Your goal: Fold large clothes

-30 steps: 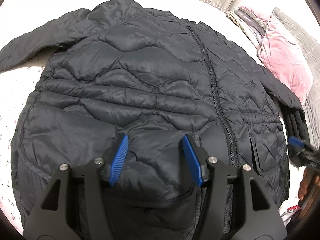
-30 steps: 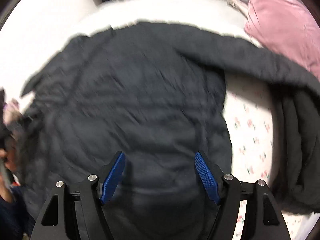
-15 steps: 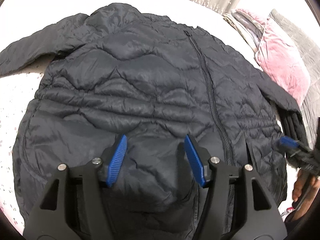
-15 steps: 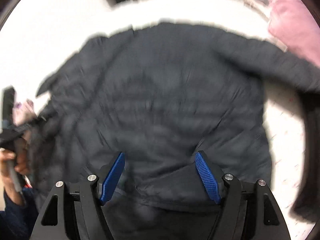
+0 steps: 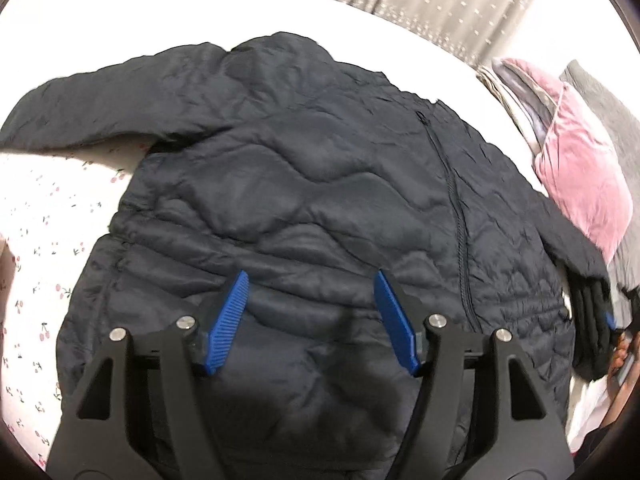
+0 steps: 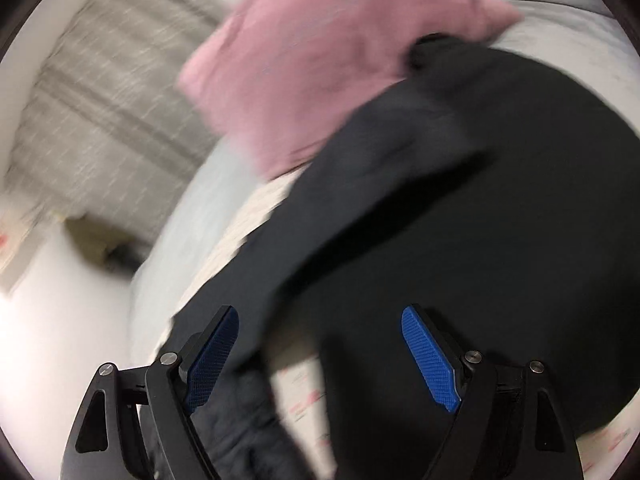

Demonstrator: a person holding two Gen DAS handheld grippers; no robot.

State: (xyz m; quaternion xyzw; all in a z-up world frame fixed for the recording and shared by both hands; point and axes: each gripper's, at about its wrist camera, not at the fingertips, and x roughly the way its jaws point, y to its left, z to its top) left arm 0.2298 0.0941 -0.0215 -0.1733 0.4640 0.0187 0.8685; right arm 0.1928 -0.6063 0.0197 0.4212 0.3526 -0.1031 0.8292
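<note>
A black quilted jacket (image 5: 320,184) lies front up and zipped on the bed, its left sleeve (image 5: 100,108) spread out to the side. My left gripper (image 5: 310,274) hovers over the jacket's lower front. Its jaws are opening and the pads press on nothing. In the blurred, tilted right wrist view, my right gripper (image 6: 320,314) hangs over the jacket's other sleeve (image 6: 360,184), jaws opening wide, nothing pinched. A blue bit of that gripper (image 5: 610,320) and the person's hand (image 5: 624,356) show at the left wrist view's right edge.
The bed sheet (image 5: 44,240) is white with small cherry prints. A pink pillow (image 5: 580,176) and a grey one (image 5: 612,120) lie right of the jacket. A dark garment pile (image 6: 520,200) lies by the sleeve. Patterned curtains (image 5: 420,0) hang behind the bed.
The fabric bulge between my left fingers has sunk flat and those jaws stand wider. My right gripper swung right and rolled, from over the jacket's body to the sleeve and pink pillow, jaws wider.
</note>
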